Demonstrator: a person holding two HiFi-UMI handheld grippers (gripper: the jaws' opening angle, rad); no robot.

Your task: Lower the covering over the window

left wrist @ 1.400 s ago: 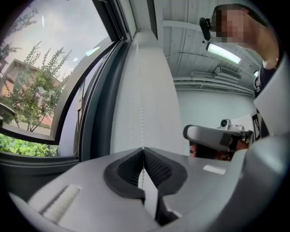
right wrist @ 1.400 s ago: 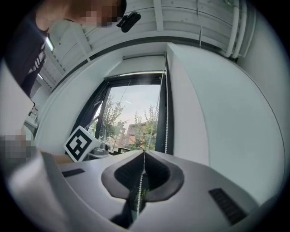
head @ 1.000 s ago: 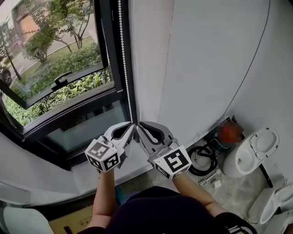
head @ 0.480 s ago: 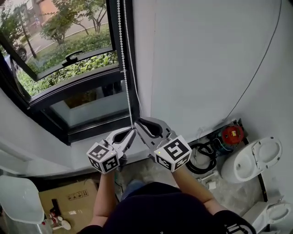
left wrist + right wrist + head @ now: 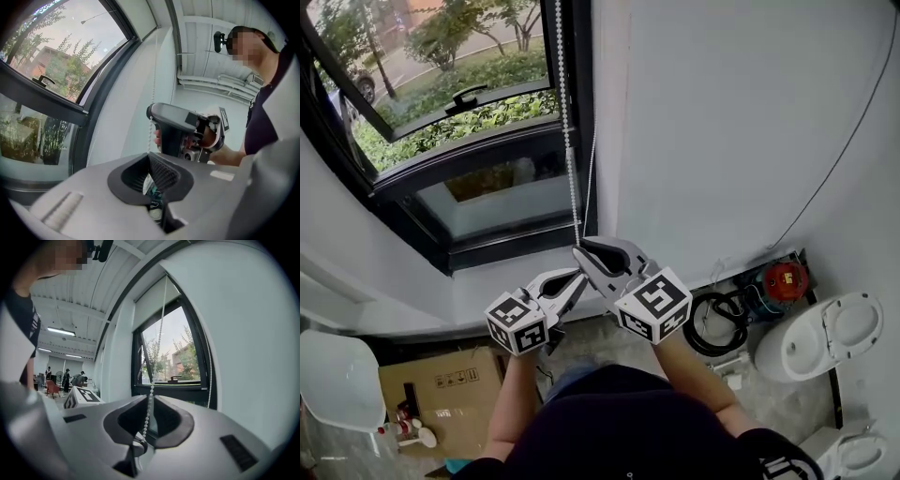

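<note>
A white bead chain (image 5: 567, 122) hangs down the dark window frame (image 5: 581, 112) beside the white wall. My right gripper (image 5: 578, 249) is shut on it; in the right gripper view the bead chain (image 5: 150, 408) runs up from between the closed jaws towards the pale blind (image 5: 157, 296) rolled high over the window. My left gripper (image 5: 579, 279) sits just below and left of the right one. In the left gripper view the chain (image 5: 150, 136) drops from the right gripper (image 5: 151, 112) into the shut left jaws.
The open window pane (image 5: 459, 56) looks onto greenery. Below are the sill (image 5: 487, 291), a cardboard box (image 5: 441, 394) and a white chair (image 5: 337, 380). At right lie a black hose coil (image 5: 717, 323), a red object (image 5: 785, 279) and white toilets (image 5: 825, 333).
Both grippers have come down and nearer with the chain. The right one now sits above the left instead of beside it. The window has slid up and right in view.
</note>
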